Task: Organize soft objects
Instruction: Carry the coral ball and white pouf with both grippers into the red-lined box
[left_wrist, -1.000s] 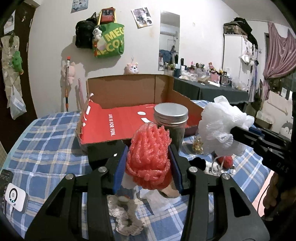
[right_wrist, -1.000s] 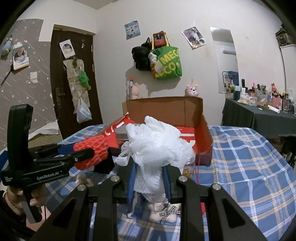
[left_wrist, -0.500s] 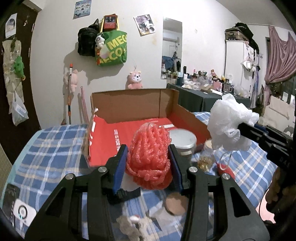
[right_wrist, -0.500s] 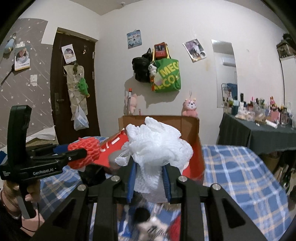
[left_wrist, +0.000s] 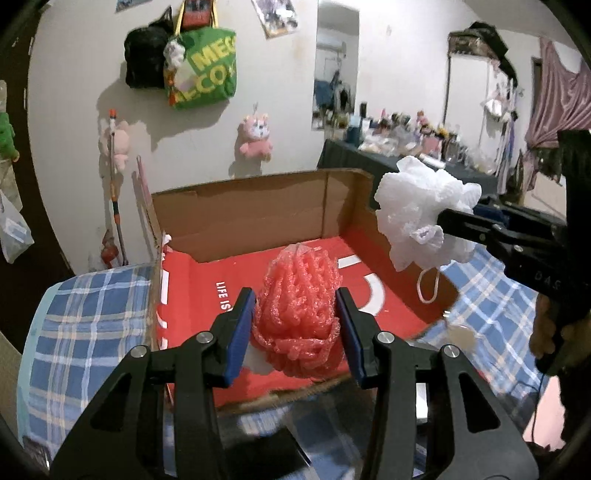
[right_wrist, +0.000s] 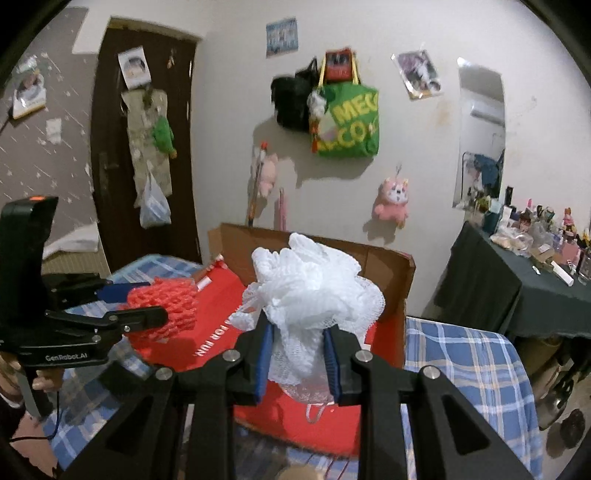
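- Left claw (left_wrist: 295, 325) is pinching a red foam net sleeve (left_wrist: 299, 310), squished between the blue pads, long axis running up and away from the claw with its tied tip pointing at the back wall of the box.
- Right claw (right_wrist: 297, 350) is clamped on a white mesh bath pouf (right_wrist: 314, 291); the puffy part bulges above the pads and its cord loop dangles below.
- The open cardboard box (left_wrist: 258, 218) with the red floor sits on the plaid bed (left_wrist: 85, 321), ahead of and below both claws.
- Both items hang over the box's near part, so it looks like a straight drop. The left looks more centred; the right is by the right wall.
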